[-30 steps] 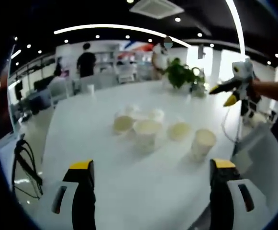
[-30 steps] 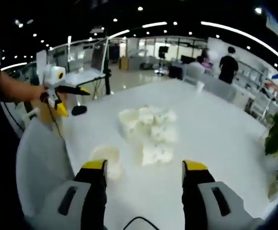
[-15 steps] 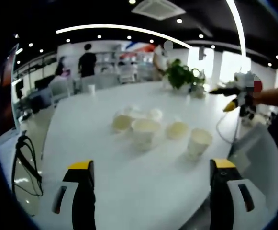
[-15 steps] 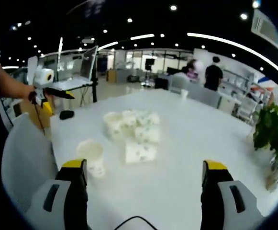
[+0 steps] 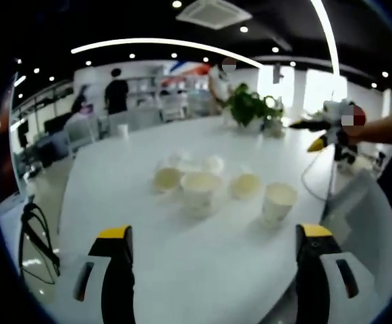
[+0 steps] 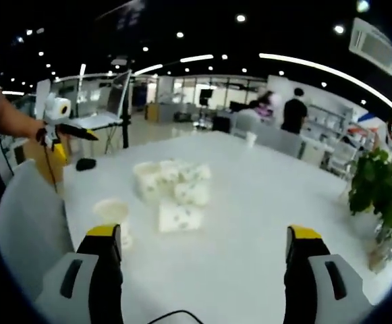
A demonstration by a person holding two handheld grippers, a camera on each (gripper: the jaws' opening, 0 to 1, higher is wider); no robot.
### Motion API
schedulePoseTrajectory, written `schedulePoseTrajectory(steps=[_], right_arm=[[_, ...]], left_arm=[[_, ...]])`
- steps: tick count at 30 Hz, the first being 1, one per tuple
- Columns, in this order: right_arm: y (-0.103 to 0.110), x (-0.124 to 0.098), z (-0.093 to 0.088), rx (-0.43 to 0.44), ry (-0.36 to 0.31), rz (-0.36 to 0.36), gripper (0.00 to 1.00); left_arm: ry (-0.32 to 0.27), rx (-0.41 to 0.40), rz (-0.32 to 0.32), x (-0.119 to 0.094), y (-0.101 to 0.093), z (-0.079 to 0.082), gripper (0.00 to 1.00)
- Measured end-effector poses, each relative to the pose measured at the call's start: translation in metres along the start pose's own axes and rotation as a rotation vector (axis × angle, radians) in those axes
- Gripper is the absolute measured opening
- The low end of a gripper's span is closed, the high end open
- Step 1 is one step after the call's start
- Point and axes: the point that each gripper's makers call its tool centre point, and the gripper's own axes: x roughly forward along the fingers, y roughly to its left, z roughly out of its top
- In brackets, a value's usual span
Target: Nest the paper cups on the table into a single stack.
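Several white paper cups stand mouth-up in a loose cluster on the white table (image 5: 115,196). In the left gripper view the closest ones are a cup (image 5: 278,201) at the right, a cup (image 5: 245,184) beside it, and a cup (image 5: 199,190) in the middle. In the right gripper view the cluster of cups (image 6: 172,189) lies mid-table, and a single cup (image 6: 111,216) stands apart near my left jaw. My left gripper (image 5: 214,233) is open and holds nothing, well short of the cups. My right gripper (image 6: 204,233) is open wide and holds nothing.
A potted plant (image 5: 249,104) stands at the table's far side. A grey chair (image 6: 27,223) sits at the table edge. A lone small cup (image 6: 251,138) stands far off. People stand in the background. A black cable (image 5: 34,229) hangs off the table's left side.
My right gripper's jaws have spread wider than a second ago. Both views have shifted slightly with the hands. The cups have stayed put.
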Motion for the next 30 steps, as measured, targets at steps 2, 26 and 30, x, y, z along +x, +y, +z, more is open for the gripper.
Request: schedulePoseTrajectory(steps=[2,26,30], right_arm=[[-0.001,0.0,0.001,-0.01,-0.006,0.001,1.0],[0.002,0.013,0.009,-0.086,0.023,0.091,1.0],[0.001,0.021,0.012,-0.104,0.029,0.108,1.0]], left_arm=[[0.003,-0.006,-0.002,0.001,-0.001,-0.001,0.98],[0.014,0.003,-0.013,0.004,-0.003,0.003,0.98],[0.014,0.005,-0.017,0.005,-0.002,0.003,0.98]])
